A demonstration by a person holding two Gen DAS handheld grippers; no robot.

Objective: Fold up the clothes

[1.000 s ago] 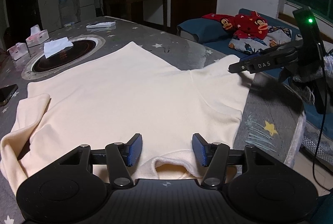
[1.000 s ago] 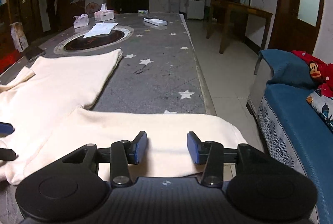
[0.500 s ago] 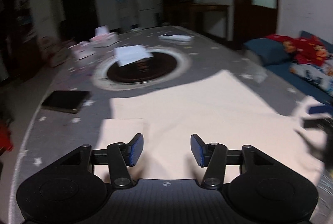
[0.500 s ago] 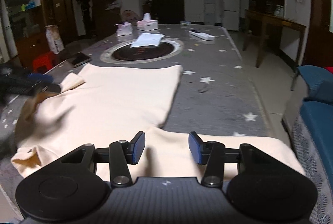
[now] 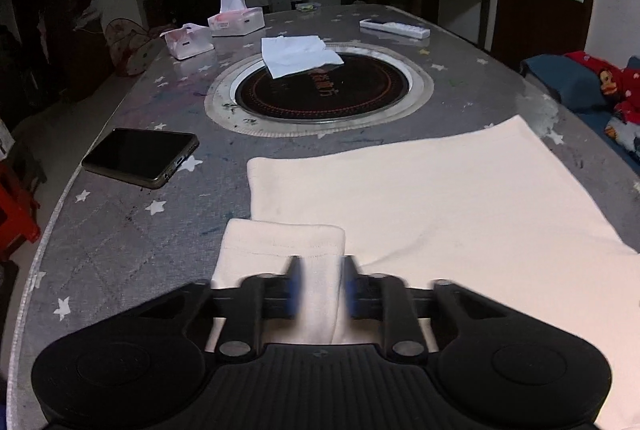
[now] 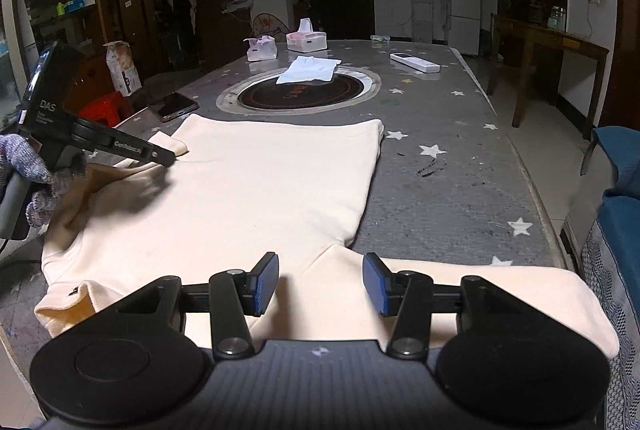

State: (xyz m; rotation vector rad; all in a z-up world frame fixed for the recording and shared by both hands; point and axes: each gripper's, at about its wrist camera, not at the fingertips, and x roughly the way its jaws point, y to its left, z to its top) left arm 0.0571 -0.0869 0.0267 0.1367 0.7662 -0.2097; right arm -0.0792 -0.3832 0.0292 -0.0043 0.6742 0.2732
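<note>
Nearest the left wrist camera, the left claw (image 5: pixel 320 288) has its 2 blue pads blurred and drawn close on either side of the left sleeve cuff (image 5: pixel 282 250) of the cream sweatshirt (image 5: pixel 420 202); whether they have fully clamped the cloth I cannot tell. Nearest the right wrist camera, the right claw (image 6: pixel 320 288) stands wide open and empty, just above the right sleeve (image 6: pixel 460 294), which lies stretched flat along the near edge of the counter (image 6: pixel 440 182). Beyond both claws the sweatshirt body lies spread flat, hem toward the round hotplate (image 5: pixel 324 88).

The step in hand looks like a sleeve fold on the left side. If the grip is sound, the next move calls for carrying that cuff across onto the body without dragging the flat cloth, while the right claw could close on its own sleeve. Farther off lie a phone (image 5: pixel 140 158), a loose tissue (image 5: pixel 300 54), 2 tissue boxes (image 5: pixel 236 20) and a remote (image 5: pixel 394 28)
</note>
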